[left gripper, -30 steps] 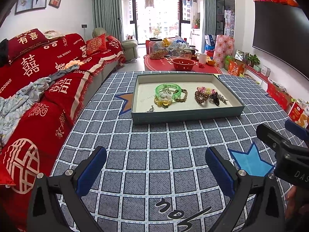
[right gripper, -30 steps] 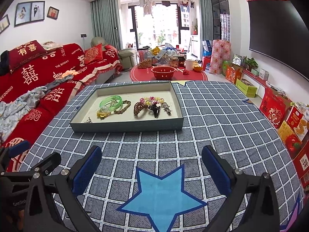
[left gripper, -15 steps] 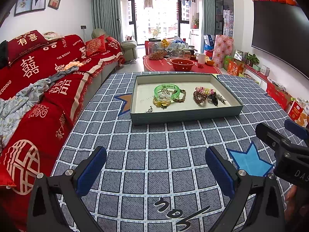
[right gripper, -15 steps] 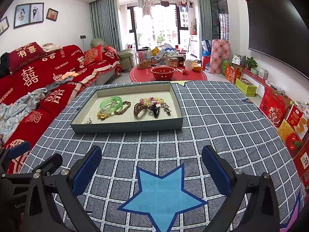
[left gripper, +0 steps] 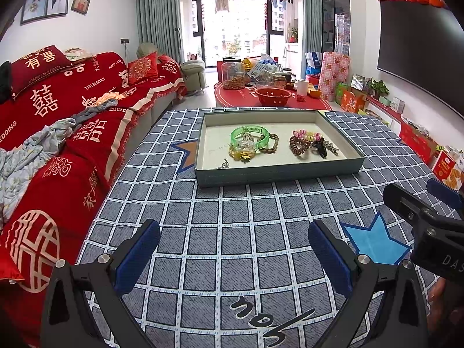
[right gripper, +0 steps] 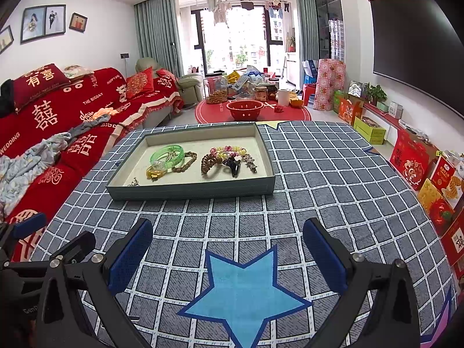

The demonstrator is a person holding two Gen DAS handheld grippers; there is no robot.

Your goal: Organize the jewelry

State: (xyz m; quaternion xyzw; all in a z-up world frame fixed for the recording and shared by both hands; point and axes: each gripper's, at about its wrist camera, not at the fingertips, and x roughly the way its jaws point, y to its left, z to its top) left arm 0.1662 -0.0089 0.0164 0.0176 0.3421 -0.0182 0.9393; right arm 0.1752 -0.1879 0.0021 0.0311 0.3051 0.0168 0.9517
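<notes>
A shallow teal tray (left gripper: 278,172) (right gripper: 191,190) sits on the grey checked tablecloth. In it lie a green bangle (left gripper: 250,137) (right gripper: 167,154), a brown bead bracelet (left gripper: 272,144) (right gripper: 185,162), a brown coil hair tie (left gripper: 298,146) (right gripper: 209,162), a pastel coil tie (left gripper: 307,134) (right gripper: 229,150), a black claw clip (left gripper: 320,148) (right gripper: 232,166) and a small silver piece (left gripper: 224,163) (right gripper: 133,182). My left gripper (left gripper: 233,249) and right gripper (right gripper: 227,246) are both open and empty, well short of the tray's near wall.
A red sofa (left gripper: 58,133) with a crumpled cloth borders the table's left edge. Beyond the tray, a red round table (left gripper: 272,100) holds a red bowl and jars. Red gift boxes (right gripper: 417,162) stand along the right. The right gripper shows at the left wrist view's right edge (left gripper: 429,226).
Both grippers have moved slightly forward toward the tray. Both stay open and empty. The jewelry has not moved.
</notes>
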